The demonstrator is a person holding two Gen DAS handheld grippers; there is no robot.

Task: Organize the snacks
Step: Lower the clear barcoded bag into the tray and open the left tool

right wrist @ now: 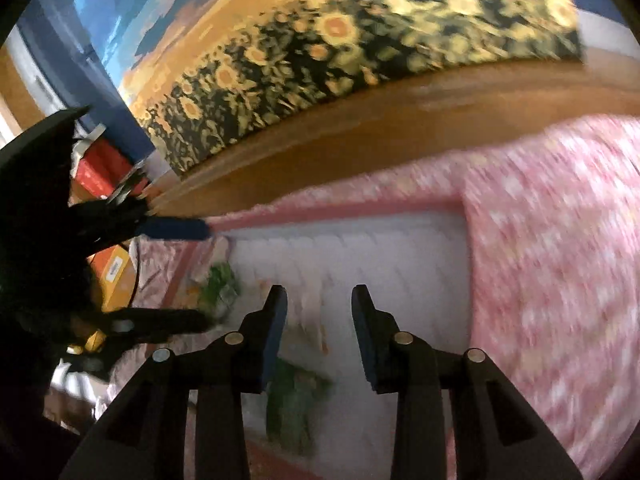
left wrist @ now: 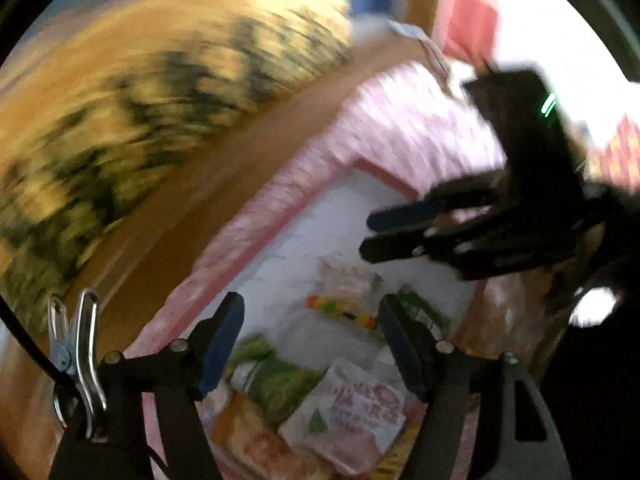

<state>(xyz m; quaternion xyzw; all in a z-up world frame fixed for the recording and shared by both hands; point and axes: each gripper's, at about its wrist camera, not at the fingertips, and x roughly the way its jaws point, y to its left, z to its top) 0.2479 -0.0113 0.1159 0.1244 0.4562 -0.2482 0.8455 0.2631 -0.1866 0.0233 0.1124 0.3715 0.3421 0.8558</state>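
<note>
Sunflowers fill the background: a large sunflower picture (right wrist: 320, 60), yellow blooms on dark foliage under a blue and orange sky, leans behind a brown wooden surface (right wrist: 360, 140). On that surface sits a pink fabric box (right wrist: 560, 260), soft-sided, printed with small pale spots, its rim edged in darker pink and its inside lined in white (right wrist: 360, 248). Both views are smeared by motion, so fine print is unreadable.

Inside the box lie the snacks. From the left wrist view, a white packet with red lettering (left wrist: 360, 404) rests flat near the bottom, touching a green packet (left wrist: 280, 384) beside it and an orange packet (left wrist: 248, 432) lower down. Further in lies a pale packet with a row of coloured dots (left wrist: 344, 300). All look like flat, crinkly plastic pouches. From the right wrist view, a green packet (right wrist: 296, 396) lies just beneath the right gripper's fingers, and another green one (right wrist: 220, 284) sits near the box's left wall.

Outside the box, at the far left of the right wrist view, stand a red box (right wrist: 104, 172) and an orange box (right wrist: 116, 272).

Over the box, the left gripper (left wrist: 312, 340) has its jaws spread wide apart with nothing between them. The right gripper (right wrist: 320, 320) also hovers over the white lining, its blue-padded fingers parted and empty. A metal clip (left wrist: 76, 344) hangs at the left gripper's side, on a black cable.
</note>
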